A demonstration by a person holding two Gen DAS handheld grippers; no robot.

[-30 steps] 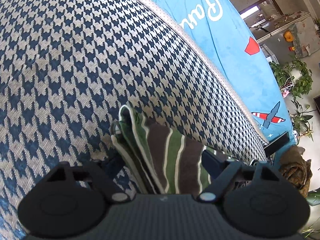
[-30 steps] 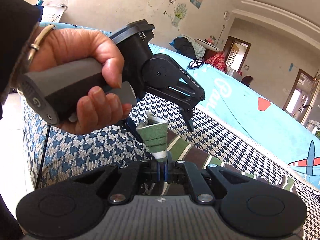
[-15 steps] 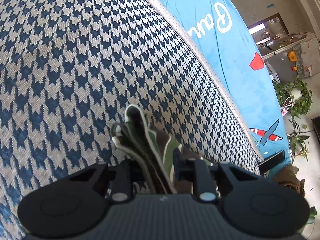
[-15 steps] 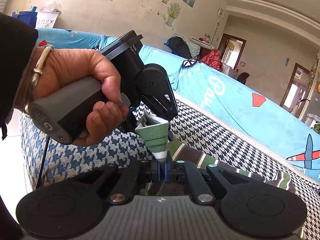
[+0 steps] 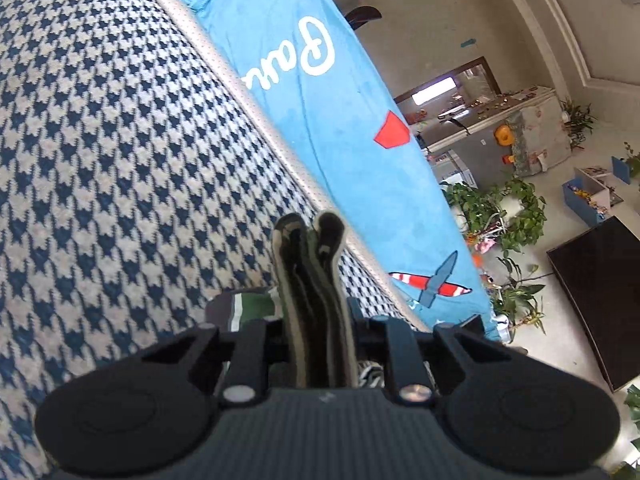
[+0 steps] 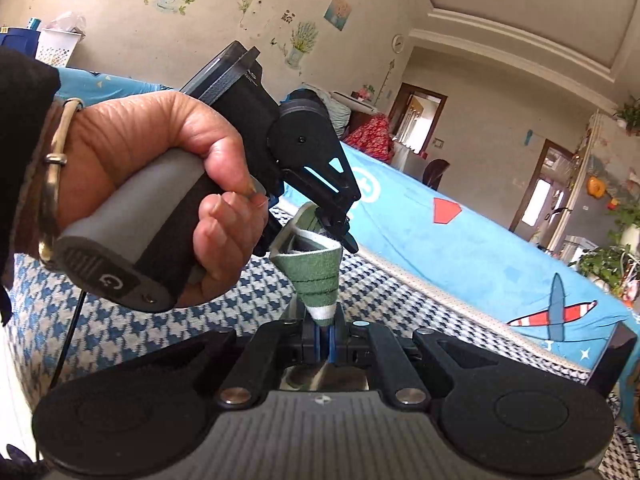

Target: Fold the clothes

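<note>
A green, brown and white striped garment is bunched upright between the jaws of my left gripper, which is shut on it, lifted over the blue-and-white houndstooth couch seat. A flatter part of the cloth shows just below to the left. In the right wrist view my right gripper is shut on a green corner of the same striped garment. The left gripper, held in a person's hand, pinches the cloth just beyond it.
A bright blue blanket with white lettering and a plane print covers the couch back. Beyond are potted plants, a dark low table, a counter and doorways.
The left gripper's jaws closed on the folded striped cloth and lifted it off the couch seat. Both grippers rose and tilted up, and the cloth now stands bunched between them.
</note>
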